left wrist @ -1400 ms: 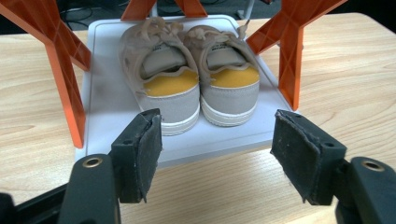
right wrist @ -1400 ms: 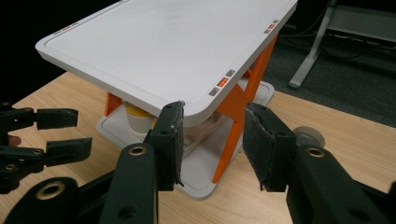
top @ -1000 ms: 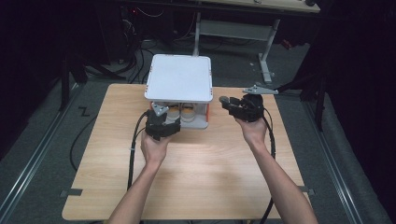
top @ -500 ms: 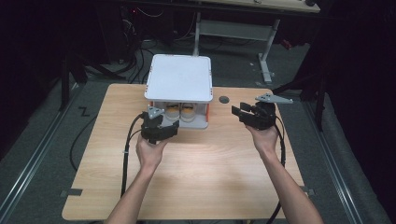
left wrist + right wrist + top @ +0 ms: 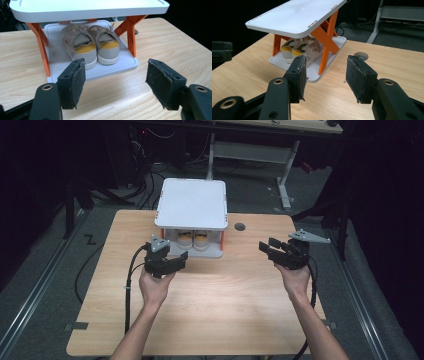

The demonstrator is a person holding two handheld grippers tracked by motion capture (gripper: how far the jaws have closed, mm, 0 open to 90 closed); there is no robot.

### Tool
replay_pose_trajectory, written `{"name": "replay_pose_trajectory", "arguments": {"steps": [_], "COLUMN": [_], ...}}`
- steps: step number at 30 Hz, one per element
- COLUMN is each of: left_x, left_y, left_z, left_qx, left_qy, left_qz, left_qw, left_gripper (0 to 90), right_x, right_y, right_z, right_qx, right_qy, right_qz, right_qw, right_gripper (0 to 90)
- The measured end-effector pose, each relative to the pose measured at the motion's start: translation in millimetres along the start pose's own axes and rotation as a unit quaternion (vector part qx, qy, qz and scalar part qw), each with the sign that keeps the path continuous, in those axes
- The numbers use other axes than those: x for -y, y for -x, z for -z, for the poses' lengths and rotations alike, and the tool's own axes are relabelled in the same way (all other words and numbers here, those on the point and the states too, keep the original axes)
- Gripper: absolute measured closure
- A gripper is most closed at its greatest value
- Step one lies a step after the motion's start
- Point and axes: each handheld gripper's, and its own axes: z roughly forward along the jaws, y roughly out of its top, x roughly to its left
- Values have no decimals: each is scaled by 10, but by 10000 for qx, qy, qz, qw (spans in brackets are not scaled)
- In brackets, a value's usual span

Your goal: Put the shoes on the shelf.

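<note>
A white two-tier shoe rack (image 5: pixel 191 202) with orange legs stands at the back middle of the wooden table (image 5: pixel 200 310). On its lower shelf sits a pair of grey shoes with yellow heels (image 5: pixel 91 47) (image 5: pixel 298 51) (image 5: pixel 193 240). My left gripper (image 5: pixel 181 259) (image 5: pixel 115 82) hovers just in front of the rack's left corner, open and empty. Off to the rack's right, my right gripper (image 5: pixel 265 245) (image 5: pixel 324 75) is open with nothing between its pads, and its jaws have just been opening.
A round cable hole (image 5: pixel 240 226) lies in the table right of the rack. Cables trail from both grippers over the table's front. Dark floor, cables and a desk frame (image 5: pixel 282 175) lie behind the table.
My right gripper has drawn away from the rack toward the right edge of the table. My left gripper has backed a little toward me from the rack's front.
</note>
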Motion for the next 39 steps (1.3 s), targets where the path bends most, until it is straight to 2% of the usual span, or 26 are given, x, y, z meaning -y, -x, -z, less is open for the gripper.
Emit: {"name": "replay_pose_trajectory", "arguments": {"steps": [6, 11, 21, 28, 39], "left_x": [33, 78, 170, 243, 433], "left_y": [-11, -39, -104, -131, -229], "left_z": [116, 219, 361, 433, 493], "left_qx": [-2, -94, -105, -105, -163], "left_qy": [90, 115, 180, 164, 29], "left_qz": [129, 99, 101, 55, 149], "left_qw": [9999, 9998, 9997, 9998, 9998], "left_gripper": [295, 280, 262, 246, 218], "right_x": [68, 169, 371, 517, 742], "right_y": [22, 56, 144, 196, 259], "right_z": [138, 231, 384, 469, 561], "right_qx": [15, 81, 165, 220, 301], "right_qy": [71, 109, 120, 105, 42], "right_qz": [14, 11, -100, -153, -270], "right_qw": [10000, 9999, 9997, 9996, 9992], "right_gripper": [499, 479, 456, 441, 429]}}
